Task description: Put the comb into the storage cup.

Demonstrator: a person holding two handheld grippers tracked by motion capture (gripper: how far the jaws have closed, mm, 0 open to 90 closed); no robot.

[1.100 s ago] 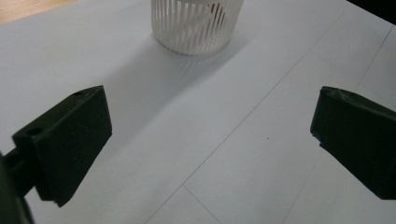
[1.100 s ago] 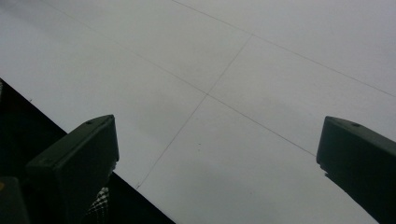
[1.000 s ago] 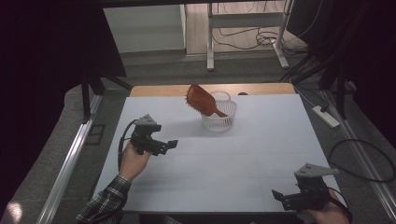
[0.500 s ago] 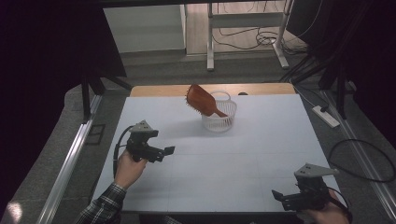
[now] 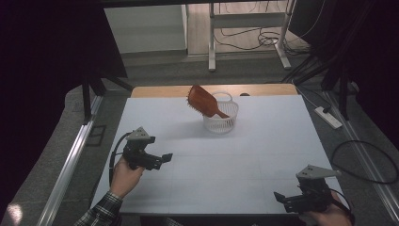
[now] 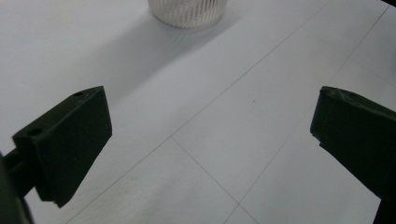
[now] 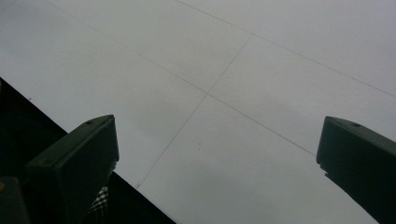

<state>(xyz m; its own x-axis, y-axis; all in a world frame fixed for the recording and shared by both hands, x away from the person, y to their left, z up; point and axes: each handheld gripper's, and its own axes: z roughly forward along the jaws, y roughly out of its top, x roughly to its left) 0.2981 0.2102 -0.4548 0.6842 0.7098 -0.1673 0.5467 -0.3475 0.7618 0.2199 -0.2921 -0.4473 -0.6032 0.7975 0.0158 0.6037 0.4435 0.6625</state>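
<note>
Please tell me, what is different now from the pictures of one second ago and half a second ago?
The left claw has drawn back toward the person's side of the table, farther from the white basket. Its jaws stand open, holding nothing. The right claw has stayed at the near right corner, open too. The brown hairbrush leans in the basket as before.

The setting was a laboratory recording bay: a white-topped table (image 5: 263, 155) stood between black curtains (image 5: 42, 56), with aluminium rails (image 5: 66, 174), loose floor cables (image 5: 254, 35), a power strip (image 5: 328, 117) and metal stand legs (image 5: 211, 42).
</note>
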